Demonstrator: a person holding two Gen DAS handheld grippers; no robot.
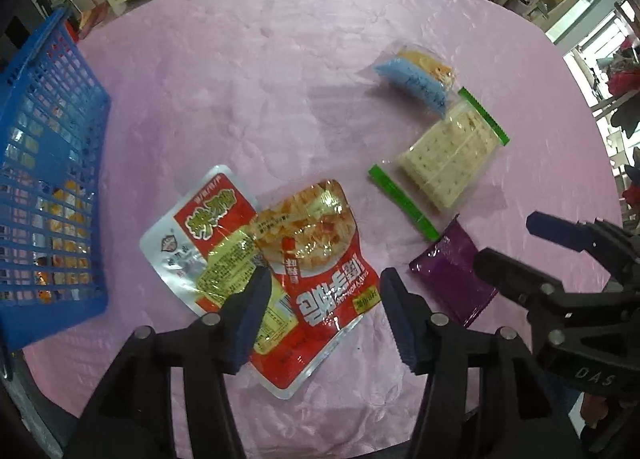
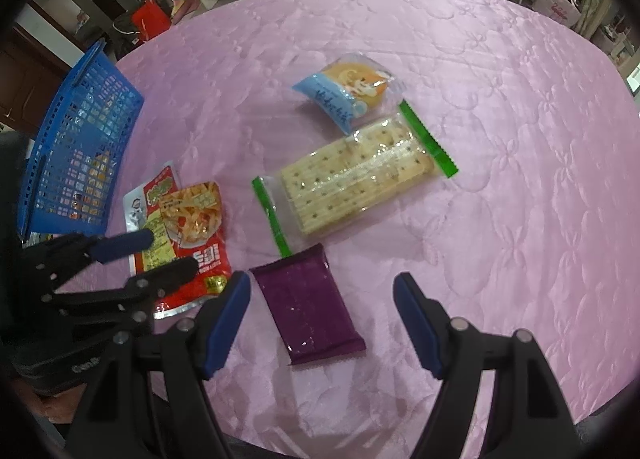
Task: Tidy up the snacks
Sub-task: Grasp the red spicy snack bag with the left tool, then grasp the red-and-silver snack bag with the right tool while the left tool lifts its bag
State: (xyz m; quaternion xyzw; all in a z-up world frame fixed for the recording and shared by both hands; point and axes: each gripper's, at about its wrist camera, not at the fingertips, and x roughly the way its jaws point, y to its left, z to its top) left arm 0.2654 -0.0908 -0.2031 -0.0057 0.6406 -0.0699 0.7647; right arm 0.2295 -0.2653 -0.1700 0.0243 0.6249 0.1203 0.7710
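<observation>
Nearest the left wrist camera, the left gripper (image 1: pixel 322 307) hovers with jaws apart over the red noodle-picture snack pouch (image 1: pixel 320 259), which overlaps a silver-and-red foil pouch (image 1: pixel 192 231). Closing squarely on the top pouch alone seems best, then carrying it left to the blue plastic lattice basket (image 1: pixel 52 187). Alongside, the right gripper (image 2: pixel 320 311) stands open above the flat purple wrapper (image 2: pixel 308 303); beyond lie the clear cracker pack (image 2: pixel 356 175) and blue-ended pastry packet (image 2: pixel 344 93).
</observation>
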